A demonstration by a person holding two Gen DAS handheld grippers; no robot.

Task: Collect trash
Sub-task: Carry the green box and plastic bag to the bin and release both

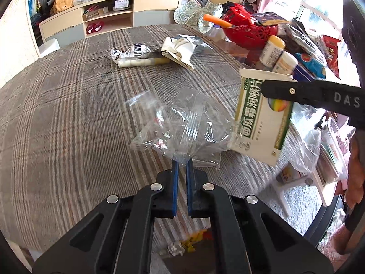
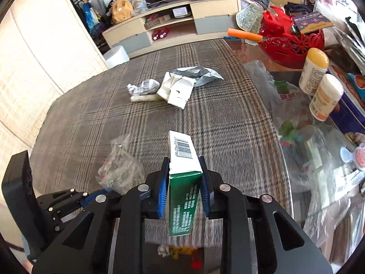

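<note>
My left gripper (image 1: pixel 182 163) is shut on a crumpled clear plastic bag (image 1: pixel 182 123) and holds it above the plaid tablecloth (image 1: pixel 68 105). The bag also shows in the right wrist view (image 2: pixel 121 166), with the left gripper (image 2: pixel 100 194) behind it. My right gripper (image 2: pixel 183 159) is shut on a green and white medicine box (image 2: pixel 184 175). In the left wrist view the box (image 1: pixel 262 116) hangs from the right gripper (image 1: pixel 264 89), just right of the bag. More trash lies farther back: a white and silver wrapper (image 1: pixel 180 48), a small crumpled packet (image 1: pixel 130 53) and a pale tube (image 1: pixel 141 62).
A red basket (image 1: pixel 246 29) with an orange stick, two pill bottles (image 1: pixel 280 56) and snack bags crowd the glass table top at right. A loose plastic bag (image 2: pixel 287 100) lies there too. A TV cabinet (image 1: pixel 109 18) stands behind. Litter shows below the table's near edge (image 2: pixel 178 251).
</note>
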